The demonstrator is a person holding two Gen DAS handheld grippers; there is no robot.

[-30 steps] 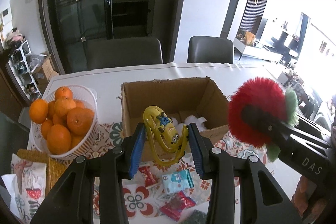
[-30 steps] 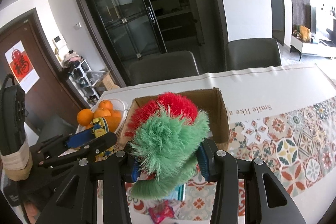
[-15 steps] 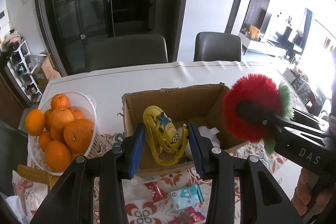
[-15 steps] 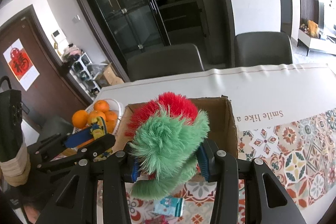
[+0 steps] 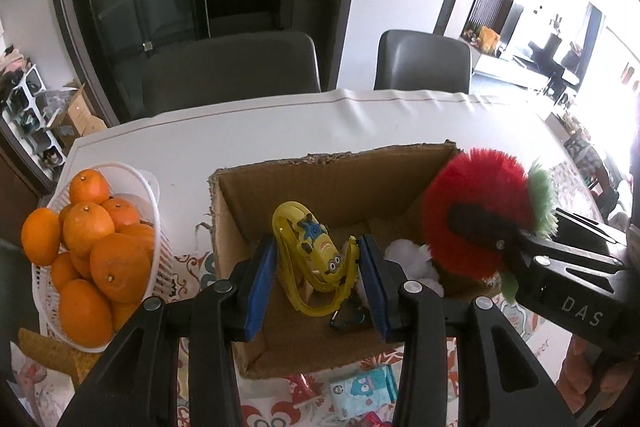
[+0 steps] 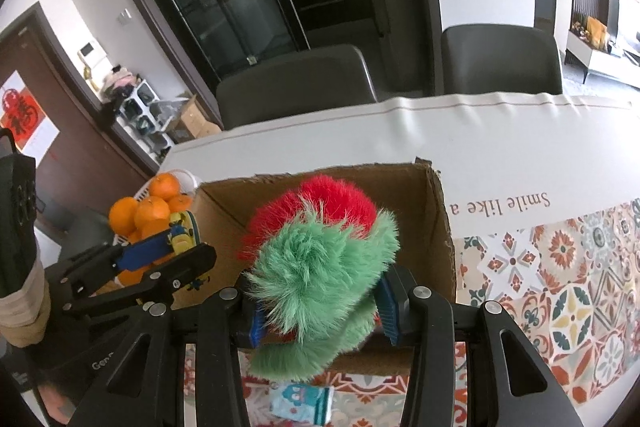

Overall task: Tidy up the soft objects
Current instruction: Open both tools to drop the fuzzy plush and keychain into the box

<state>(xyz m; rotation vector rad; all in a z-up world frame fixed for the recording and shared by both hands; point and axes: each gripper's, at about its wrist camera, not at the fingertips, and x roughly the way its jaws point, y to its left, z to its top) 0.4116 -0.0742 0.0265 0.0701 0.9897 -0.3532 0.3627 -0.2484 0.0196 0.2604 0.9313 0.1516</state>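
My left gripper is shut on a yellow minion toy and holds it over the open cardboard box. My right gripper is shut on a fluffy red and green plush, held over the box's near right side. The plush shows in the left wrist view at the box's right wall. A white soft item lies inside the box. The left gripper with the minion toy shows at the left of the right wrist view.
A white basket of oranges stands left of the box. Small snack packets lie on the patterned tablecloth in front of the box. Two grey chairs stand behind the table.
Both grippers have moved forward and now hold their toys over the box. The box looks closer and its inside shows more.
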